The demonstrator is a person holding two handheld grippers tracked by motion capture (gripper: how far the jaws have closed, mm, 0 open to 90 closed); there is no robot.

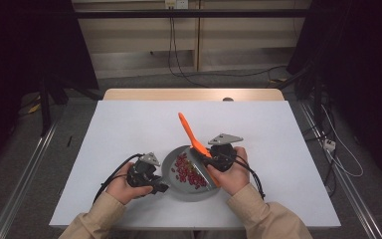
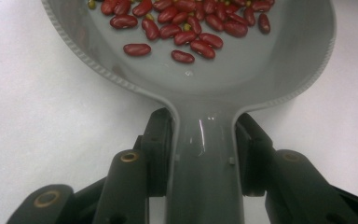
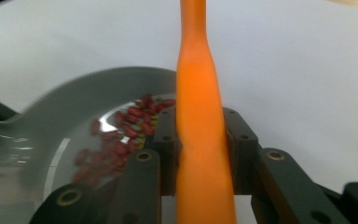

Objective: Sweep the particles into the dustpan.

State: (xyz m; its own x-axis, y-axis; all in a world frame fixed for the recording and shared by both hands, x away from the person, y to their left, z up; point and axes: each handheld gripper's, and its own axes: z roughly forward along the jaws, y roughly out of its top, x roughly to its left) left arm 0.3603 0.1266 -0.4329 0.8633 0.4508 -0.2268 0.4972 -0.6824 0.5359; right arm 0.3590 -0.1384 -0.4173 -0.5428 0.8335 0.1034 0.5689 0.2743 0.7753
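Blurred in the right gripper view: grey pan [image 3: 74, 116] and red beans [image 3: 121, 140] left of the orange spatula handle [image 3: 200, 140] — single beans hard to tell apart. Handle cut off there by top and bottom edges. Spatula blade over the pan in the high view mostly hidden behind the right gripper [image 1: 218, 160]. In the left gripper view, far rim of the pan cut off by the top edge; small yellowish bits among the beans too small to tell.
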